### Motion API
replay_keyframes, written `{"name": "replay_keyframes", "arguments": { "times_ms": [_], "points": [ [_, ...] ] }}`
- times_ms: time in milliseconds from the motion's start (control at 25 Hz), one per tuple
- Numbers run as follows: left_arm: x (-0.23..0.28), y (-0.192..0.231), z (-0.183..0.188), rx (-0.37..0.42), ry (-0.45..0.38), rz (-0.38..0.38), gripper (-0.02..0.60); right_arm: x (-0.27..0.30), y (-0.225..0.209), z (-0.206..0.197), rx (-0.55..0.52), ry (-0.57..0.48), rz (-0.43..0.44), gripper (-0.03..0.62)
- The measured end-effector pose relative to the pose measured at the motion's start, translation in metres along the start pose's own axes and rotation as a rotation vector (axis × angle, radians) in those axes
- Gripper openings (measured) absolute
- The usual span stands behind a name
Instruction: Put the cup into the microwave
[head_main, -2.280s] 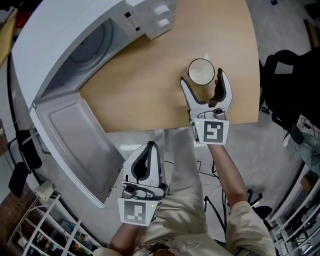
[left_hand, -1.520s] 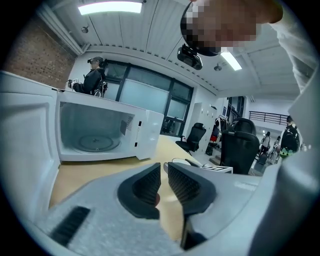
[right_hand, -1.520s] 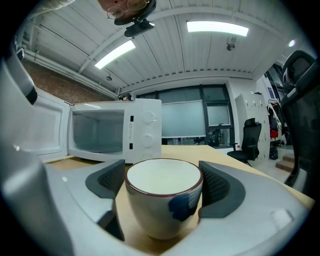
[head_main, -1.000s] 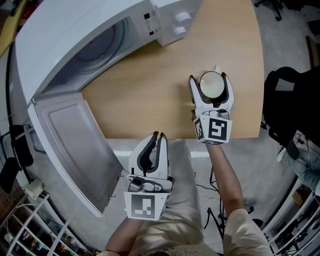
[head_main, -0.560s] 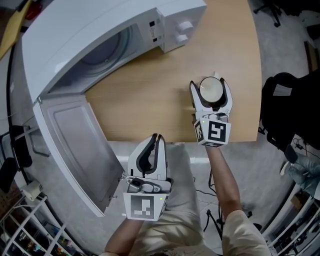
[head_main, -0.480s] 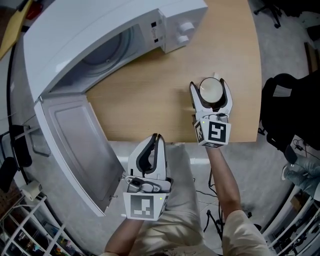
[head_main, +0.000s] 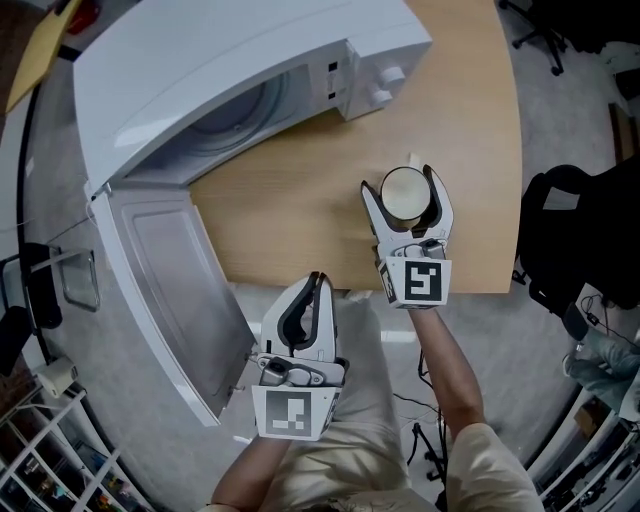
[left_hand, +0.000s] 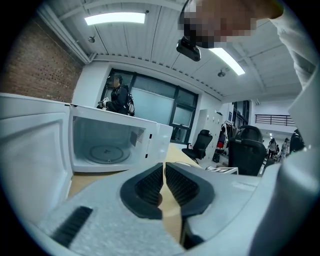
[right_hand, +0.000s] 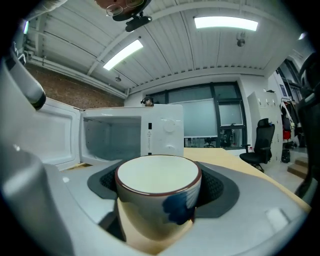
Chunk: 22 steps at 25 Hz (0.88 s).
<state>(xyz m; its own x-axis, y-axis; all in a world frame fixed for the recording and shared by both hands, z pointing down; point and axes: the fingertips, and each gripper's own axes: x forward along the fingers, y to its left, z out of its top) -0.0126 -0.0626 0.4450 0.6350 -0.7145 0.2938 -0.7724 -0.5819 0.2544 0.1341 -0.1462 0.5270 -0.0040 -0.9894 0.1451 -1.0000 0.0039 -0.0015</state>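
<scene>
Head view is taken from above. In it the cup (head_main: 406, 194) is seen between the two fingers of the right gripper (head_main: 399, 181), over the near right part of the worktop (head_main: 300, 190) and well apart from the microwave (head_main: 220, 60). In the right gripper view the dark inner faces of the fingers (right_hand: 220, 189) are pressed against both sides of the cup (right_hand: 157, 200). The fingers are therefore opened only as wide as the cup and are clamped on it. The cup is held upright, with its mouth up. This grasp from the sides is judged to be chosen so that the cup can be carried level and passed through the opening without being tipped. Whether the cup is raised off the worktop or rests on it cannot be told with certainty.

The microwave door (head_main: 165, 295) is swung wide open toward the person, past the edge of the worktop. In the left gripper view nothing is seen on the glass plate (left_hand: 106, 153) inside, so the way in is judged to be free. The opening lies to the left of the cup and farther from the person, so a move in that direction is expected to be needed.

The left gripper (head_main: 317, 283) is held low and near the person's body, off the near edge of the worktop, probably so that the path of the cup is not blocked. Its fingers (left_hand: 150, 182) are closed together, with only a thin slit seen between them, and nothing is held by them.
</scene>
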Motion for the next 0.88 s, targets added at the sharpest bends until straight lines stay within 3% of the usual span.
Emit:
{"name": "replay_keyframes", "arguments": {
  "times_ms": [160,520,880],
  "points": [
    [-0.004,0.007,0.017,-0.041,-0.036,0.04,0.018,0.009,0.03,0.011,-0.002,-0.006,0.062,0.417],
    [-0.029,0.031,0.042,-0.037,-0.084,0.123,0.008,0.047,0.106,0.043,-0.008,-0.04,0.226,0.417],
    [-0.047,0.047,0.054,-0.037,-0.105,0.18,0.002,0.104,0.154,0.074,-0.023,-0.06,0.325,0.419]
  ]
}}
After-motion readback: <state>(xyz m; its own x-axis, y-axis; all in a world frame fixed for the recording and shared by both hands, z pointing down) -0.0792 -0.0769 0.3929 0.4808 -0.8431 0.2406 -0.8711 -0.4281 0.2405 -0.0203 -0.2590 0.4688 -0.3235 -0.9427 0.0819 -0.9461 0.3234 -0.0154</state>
